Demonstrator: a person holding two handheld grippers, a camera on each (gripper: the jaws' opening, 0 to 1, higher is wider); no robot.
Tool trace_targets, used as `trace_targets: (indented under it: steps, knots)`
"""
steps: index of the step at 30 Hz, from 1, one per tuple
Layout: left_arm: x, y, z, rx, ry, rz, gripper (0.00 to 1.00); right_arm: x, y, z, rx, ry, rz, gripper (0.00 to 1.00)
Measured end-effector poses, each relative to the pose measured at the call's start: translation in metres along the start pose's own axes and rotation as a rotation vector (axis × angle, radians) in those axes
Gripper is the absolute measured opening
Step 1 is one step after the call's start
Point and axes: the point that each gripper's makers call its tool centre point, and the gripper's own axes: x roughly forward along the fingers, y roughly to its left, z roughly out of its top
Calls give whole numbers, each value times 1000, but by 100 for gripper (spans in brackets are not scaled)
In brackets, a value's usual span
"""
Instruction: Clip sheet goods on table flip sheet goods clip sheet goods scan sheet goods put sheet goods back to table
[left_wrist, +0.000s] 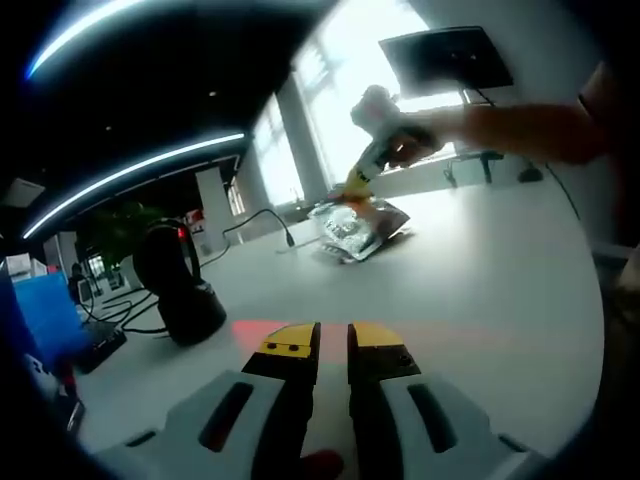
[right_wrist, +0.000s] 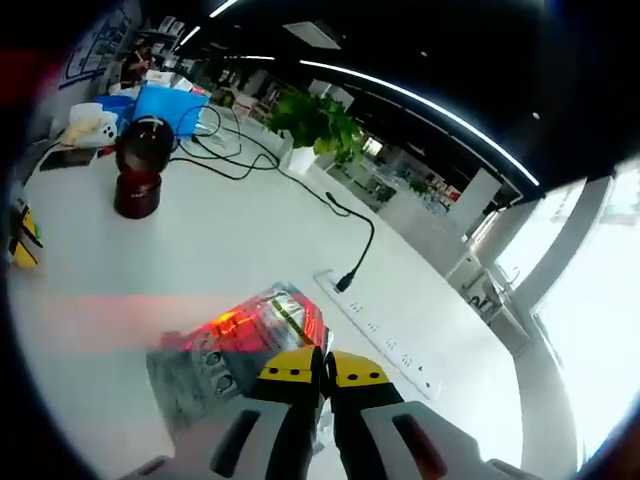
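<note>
One white table (right_wrist: 200, 240), open-plan office, potted plant (right_wrist: 318, 124), power strip (right_wrist: 385, 335)

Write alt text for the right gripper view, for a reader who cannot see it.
The right hand-held gripper clamps a shiny foil packet lying on a white table. Beyond it are a white power strip, a black cable, a dark red scanner stand and a potted plant.

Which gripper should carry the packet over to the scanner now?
Right. The right gripper is already shut on the silver packet under the scanner's red light. The left gripper is shut, holding nothing, away from the packet.
</note>
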Motion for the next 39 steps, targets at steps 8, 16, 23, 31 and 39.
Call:
trace_targets:
  steps: [8,16,23,31,39]
  knots:
    - [0,-1,1,-3,-2,-5,4,26,-9,-19,-15,50,4,1]
    - [-1,-1,1,0,0,-5,4,37,-9,-37,-89,104,29,1]
    - [-1,-1,1,-1,0,-6,4,40,-4,-48,-115,108,53,1]
    - [-1,-1,1,1,5,-2,4,44,-5,-56,-109,123,43,6]
    - [0,0,1,-2,6,-1,4,31,-39,-52,51,88,-76,15]
